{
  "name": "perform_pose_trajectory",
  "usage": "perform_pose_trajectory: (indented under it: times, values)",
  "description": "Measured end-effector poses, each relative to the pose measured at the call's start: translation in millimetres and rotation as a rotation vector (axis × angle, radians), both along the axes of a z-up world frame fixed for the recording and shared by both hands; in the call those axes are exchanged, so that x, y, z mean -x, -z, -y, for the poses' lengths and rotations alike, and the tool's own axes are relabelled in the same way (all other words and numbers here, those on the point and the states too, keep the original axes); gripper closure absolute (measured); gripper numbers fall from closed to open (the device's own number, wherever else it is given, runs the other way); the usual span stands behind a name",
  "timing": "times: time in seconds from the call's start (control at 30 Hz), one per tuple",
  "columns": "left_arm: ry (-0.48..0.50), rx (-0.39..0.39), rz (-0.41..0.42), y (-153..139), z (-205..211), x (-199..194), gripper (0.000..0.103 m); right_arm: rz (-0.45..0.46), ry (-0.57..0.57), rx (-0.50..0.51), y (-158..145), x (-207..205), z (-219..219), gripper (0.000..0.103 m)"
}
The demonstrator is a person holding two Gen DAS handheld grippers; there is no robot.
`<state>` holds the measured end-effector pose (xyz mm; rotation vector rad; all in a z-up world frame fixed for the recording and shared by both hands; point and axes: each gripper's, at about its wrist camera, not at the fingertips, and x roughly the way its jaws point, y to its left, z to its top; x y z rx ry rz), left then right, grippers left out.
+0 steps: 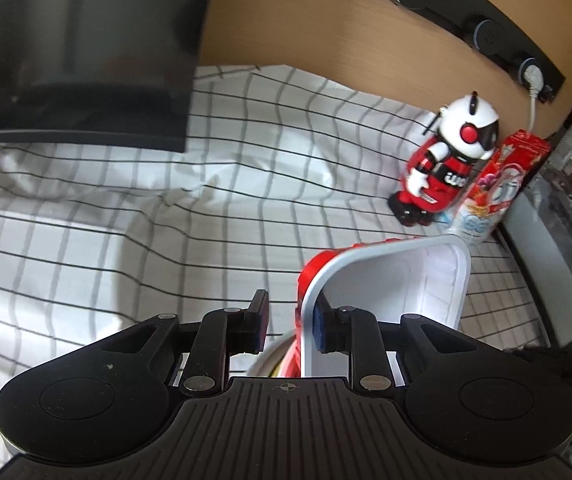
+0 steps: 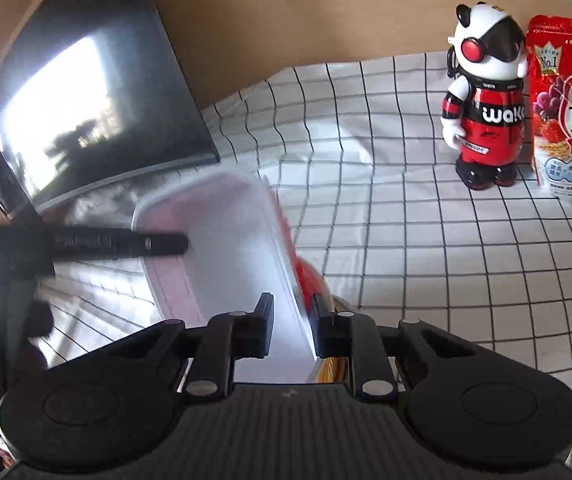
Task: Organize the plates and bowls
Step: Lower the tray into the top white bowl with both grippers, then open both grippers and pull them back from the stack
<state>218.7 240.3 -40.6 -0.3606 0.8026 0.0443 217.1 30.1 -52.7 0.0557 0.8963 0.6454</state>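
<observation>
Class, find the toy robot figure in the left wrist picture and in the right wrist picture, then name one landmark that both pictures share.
Left wrist: the toy robot figure stands at the right, on the checked cloth.
Right wrist: the toy robot figure stands at the upper right, on the same cloth.
Shared landmark: the red cereal bag beside it.

Left gripper [image 1: 289,320]: matte black, ribbed centre plate with crosshair mark, two round housings, silver pivot pins, blue-faced pads [image 1: 318,326]. Right gripper [image 2: 290,330]: same black build, ribbed plate, silver pins at 5 and 7 o'clock.
</observation>
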Motion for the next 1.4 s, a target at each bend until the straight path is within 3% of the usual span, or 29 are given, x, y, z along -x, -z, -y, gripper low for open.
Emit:
perform_pose_trajectory:
  times: [0.37,0.47,0.57,0.67,0.9,1.07,1.17,1.27,1.4]
  values:
    - [0.051,-0.008,0.012,-5.0,14.7,8.5,0.078,-0.035,0.027,-0.029,3.1,8.7,14.0,0.083]
    - [0.019,0.008,0.038,-10.4,14.1,29.5,0.078,0.0,0.035,-0.031,-4.1,20.7,18.6,0.08]
    - [-0.03,0.016,0.068,-16.0,16.2,56.4,0.078,0.044,0.048,-0.026,-11.4,37.6,25.2,0.07]
    - [-0.063,0.031,0.092,-17.1,23.3,89.4,0.078,0.061,0.043,-0.032,-16.5,58.5,35.3,0.069]
    - [-0.086,0.109,0.097,12.1,60.4,167.8,0.08,0.084,0.023,-0.015,-12.1,119.1,68.8,0.061]
    - [-0.128,0.027,0.138,18.3,104.0,226.4,0.086,0.111,-0.017,0.02,-1.1,164.4,91.1,0.06]
    - [-0.151,-0.053,0.141,14.9,136.1,253.4,0.086,0.133,-0.038,0.015,1.9,189.9,102.5,0.053]
    - [-0.135,-0.127,0.14,15.4,161.8,267.3,0.087,0.204,-0.042,0.015,2.6,213.2,109.0,0.044]
    - [-0.117,-0.159,0.123,20.0,183.3,276.9,0.088,0.258,-0.019,0.033,1.5,225.7,112.0,0.043]
